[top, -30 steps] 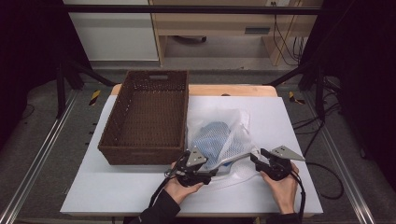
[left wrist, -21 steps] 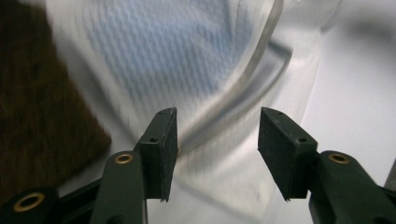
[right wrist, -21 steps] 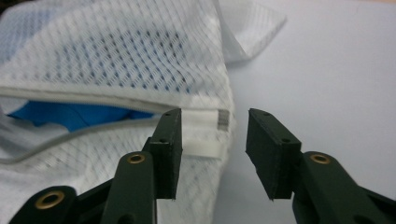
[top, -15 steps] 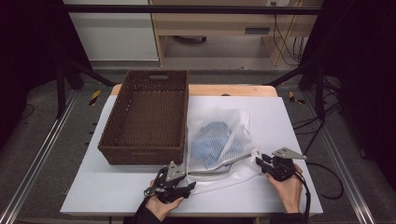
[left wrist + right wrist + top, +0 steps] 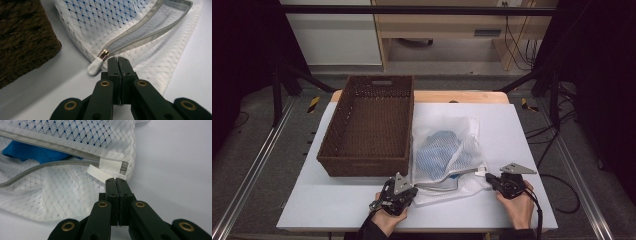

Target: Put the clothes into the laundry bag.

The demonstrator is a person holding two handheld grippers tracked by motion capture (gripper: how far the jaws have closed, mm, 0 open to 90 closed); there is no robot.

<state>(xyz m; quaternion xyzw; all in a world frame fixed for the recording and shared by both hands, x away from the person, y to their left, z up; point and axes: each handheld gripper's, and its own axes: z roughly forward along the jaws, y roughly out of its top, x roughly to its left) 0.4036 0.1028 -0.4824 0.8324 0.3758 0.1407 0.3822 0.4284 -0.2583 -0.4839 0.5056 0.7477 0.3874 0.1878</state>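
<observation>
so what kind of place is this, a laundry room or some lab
Most likely a lab or recording setup, not a home: a white table fenced by metal rails, loose cables on the floor, and dark curtains around.

Basket [image 5: 368,125] on surface [image 5: 522,135], left half, toward far edge. Mesh bag [image 5: 444,150] touching its right side, mid-surface, open end toward near edge. Garment [image 5: 437,150] inside bag.
</observation>
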